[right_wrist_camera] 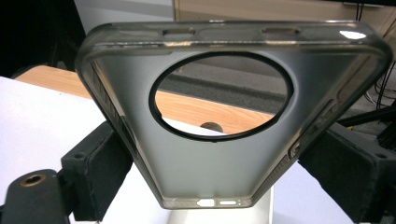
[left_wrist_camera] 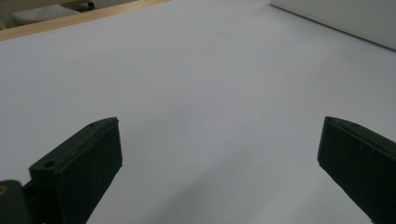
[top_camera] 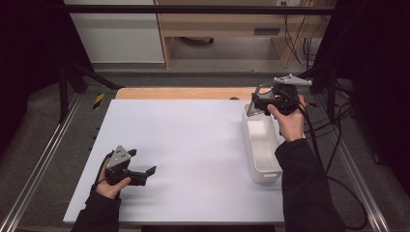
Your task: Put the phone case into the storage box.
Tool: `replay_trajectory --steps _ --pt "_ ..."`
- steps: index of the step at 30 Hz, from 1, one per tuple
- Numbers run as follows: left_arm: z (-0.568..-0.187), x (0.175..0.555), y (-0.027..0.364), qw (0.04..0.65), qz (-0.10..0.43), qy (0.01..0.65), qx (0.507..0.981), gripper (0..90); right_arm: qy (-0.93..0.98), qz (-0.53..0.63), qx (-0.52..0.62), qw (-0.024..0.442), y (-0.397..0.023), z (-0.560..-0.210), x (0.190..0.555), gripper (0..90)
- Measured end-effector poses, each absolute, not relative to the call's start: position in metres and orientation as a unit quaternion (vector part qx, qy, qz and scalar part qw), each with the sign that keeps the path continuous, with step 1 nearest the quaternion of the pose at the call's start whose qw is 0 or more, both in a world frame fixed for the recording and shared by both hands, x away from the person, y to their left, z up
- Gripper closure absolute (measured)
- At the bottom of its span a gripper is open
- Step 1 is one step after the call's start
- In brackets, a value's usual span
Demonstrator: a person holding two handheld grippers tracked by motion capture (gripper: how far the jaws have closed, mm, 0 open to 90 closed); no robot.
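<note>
A: High view first. Right tongs (top_camera: 258,104) up over the far end of the white bin (top_camera: 263,166), at the right edge of the white surface (top_camera: 193,145). Case barely readable there. Left tongs (top_camera: 142,164) low, near-left, jaws apart, nothing between them.

B: Left gripper view?

A: Left tongs (left_wrist_camera: 219,158) spread wide over bare surface (left_wrist_camera: 210,70), bin wall (left_wrist_camera: 345,18) far off in the corner. Idle.

B: Right gripper view?

A: Right tongs (right_wrist_camera: 215,163) clamped on a translucent phone case (right_wrist_camera: 205,158), one jaw on each long side, round camera hole facing the lens. Bin rim (right_wrist_camera: 219,217) just below it.

B: Step?

A: Looks like the case is carried above the bin, either lifted out or about to go in; can't tell which. Next move needs a steady grip, keeping clear of the bin walls.

B: Room?

A: Lots of open surface to the left. Right side tight: bin sits close to the surface edge, cables and frame just beyond.
</note>
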State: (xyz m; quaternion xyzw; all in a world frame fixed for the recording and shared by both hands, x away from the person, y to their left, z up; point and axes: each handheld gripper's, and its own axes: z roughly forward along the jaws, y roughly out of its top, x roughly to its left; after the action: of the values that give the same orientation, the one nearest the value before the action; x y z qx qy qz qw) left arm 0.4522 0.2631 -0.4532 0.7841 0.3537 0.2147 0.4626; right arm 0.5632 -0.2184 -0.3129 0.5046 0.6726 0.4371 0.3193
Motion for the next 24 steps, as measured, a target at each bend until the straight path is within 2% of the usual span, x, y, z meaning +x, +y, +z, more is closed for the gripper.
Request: replay_trajectory --steps 24 --pt "-0.454 0.452 0.262 0.462 0.213 0.350 0.787 0.0 0.677 0.389 0.538 0.318 -0.212 -0.334 0.595 11.4"
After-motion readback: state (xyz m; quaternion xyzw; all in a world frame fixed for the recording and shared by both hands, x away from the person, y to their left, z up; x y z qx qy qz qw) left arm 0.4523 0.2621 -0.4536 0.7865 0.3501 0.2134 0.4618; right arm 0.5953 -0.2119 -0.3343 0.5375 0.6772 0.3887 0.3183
